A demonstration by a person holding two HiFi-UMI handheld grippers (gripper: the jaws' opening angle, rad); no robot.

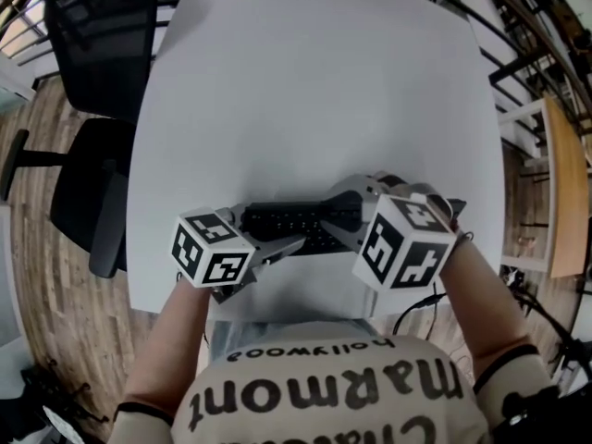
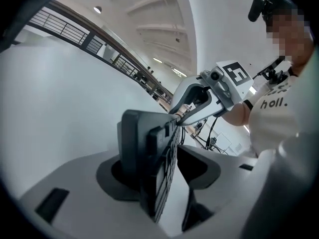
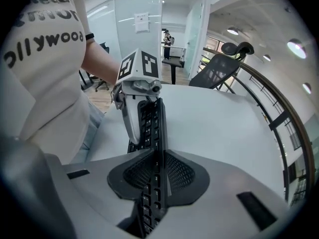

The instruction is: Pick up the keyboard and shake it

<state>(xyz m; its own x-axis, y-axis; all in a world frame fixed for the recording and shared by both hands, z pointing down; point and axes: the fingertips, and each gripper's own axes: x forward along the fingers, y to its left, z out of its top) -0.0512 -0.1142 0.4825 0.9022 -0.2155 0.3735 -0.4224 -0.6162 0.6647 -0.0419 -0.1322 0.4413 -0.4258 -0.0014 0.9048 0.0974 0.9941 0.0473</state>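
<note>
Keyboard (image 1: 291, 218): right tongs (image 1: 340, 222) clamped on one end; left tongs (image 1: 277, 246) apart around other end.

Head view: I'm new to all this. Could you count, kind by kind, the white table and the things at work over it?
Table: 1
Keyboard: 1
Grippers: 2, the left gripper and the right gripper
Total: 4
</note>
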